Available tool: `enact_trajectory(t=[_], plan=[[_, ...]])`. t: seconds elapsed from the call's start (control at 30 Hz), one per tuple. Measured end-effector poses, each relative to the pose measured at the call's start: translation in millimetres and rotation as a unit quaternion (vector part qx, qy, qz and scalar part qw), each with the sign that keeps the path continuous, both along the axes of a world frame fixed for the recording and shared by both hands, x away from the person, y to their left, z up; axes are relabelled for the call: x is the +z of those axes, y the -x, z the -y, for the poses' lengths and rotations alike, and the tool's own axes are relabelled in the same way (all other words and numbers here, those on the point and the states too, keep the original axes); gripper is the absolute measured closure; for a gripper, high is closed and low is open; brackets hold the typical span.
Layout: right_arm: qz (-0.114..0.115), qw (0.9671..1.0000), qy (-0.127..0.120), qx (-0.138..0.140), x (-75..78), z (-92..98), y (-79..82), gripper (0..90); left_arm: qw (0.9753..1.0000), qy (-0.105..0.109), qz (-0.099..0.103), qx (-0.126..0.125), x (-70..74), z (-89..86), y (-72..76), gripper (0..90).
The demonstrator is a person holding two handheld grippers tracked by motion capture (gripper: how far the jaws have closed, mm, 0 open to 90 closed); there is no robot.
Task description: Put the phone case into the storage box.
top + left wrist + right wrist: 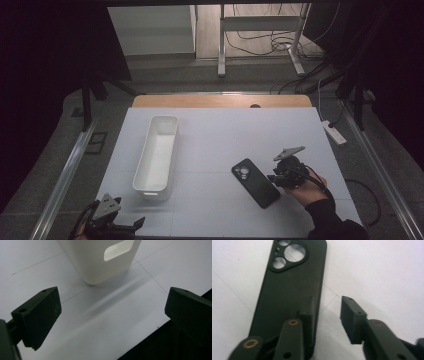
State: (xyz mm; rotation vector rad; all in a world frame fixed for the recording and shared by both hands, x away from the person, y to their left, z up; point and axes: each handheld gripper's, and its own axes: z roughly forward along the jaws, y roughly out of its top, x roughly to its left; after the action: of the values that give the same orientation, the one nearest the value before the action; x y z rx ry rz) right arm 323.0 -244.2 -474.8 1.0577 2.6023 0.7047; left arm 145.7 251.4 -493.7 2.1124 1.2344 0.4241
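Right claw [276, 177]: jaws part open, a clear gap between them. In the right gripper view 1 jaw sits over the near long edge of the phone case [287, 290] and the other stands off over bare worktop [387, 270]; whether the inner jaw touches the case I cannot tell. Nothing is clamped.

Phone case [255, 183]: black, flat, camera cut-outs up, lying in the near right part of the worktop. Its long axis runs diagonally, the cut-out end pointing toward the far left and the plain end toward the near right corner. It lies just left of the right claw, so the claw comes at it from the side, across the short axis near the plain end. Judgement: the grip turns on the jaws straddling that edge; a thin flat case may call for tipping or sliding before the jaws can bite.

Left claw [131, 226]: at the near left edge of the worktop, jaws wide apart, holding nothing. Its own view looks at the near end of the bin [105, 260], apart from it.

Bin [156, 152]: white, long, narrow, left of centre, long axis near-to-far, nothing seen inside.

The right hand is clearly nearer the case.

Count: 1 case, 1 bin, 2 claws.
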Motion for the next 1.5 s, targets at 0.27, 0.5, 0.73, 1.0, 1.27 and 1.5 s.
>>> enact_trajectory(t=[0.27, 0.5, 0.73, 1.0, 1.27, 1.5], plan=[[0.031, 0.9994, -0.014, -0.007, 8.4, -2.7, 7.4, 34.8, 1.0, 0.0, 0.0, 0.0, 0.0, 0.1, 0.1, 1.5], [0.032, 0.9985, -0.027, -0.034, 7.1, -0.3, 7.5, 10.3, 1.0, -0.002, -0.001, 0.001, -0.1, 0.2, -0.2, 1.5], [0.021, 0.9975, -0.049, -0.047, 5.2, 1.4, 6.8, 0.3, 1.0, -0.003, -0.001, 0.0, -0.1, 0.4, -0.1, 1.6], [0.016, 0.9968, -0.058, -0.052, 5.2, -4.2, 8.9, 0.0, 1.0, -0.004, -0.001, 0.0, -0.2, 0.5, -0.3, 1.6], [0.013, 0.9976, -0.052, -0.043, 5.9, -15.6, 10.8, 0.0, 1.0, -0.005, -0.002, 0.0, -0.2, 0.6, -0.4, 1.6], [0.007, 0.9981, -0.046, -0.039, 3.3, -24.3, 11.6, 0.0, 1.0, -0.005, -0.002, 0.0, -0.2, 0.6, -0.4, 1.6]])
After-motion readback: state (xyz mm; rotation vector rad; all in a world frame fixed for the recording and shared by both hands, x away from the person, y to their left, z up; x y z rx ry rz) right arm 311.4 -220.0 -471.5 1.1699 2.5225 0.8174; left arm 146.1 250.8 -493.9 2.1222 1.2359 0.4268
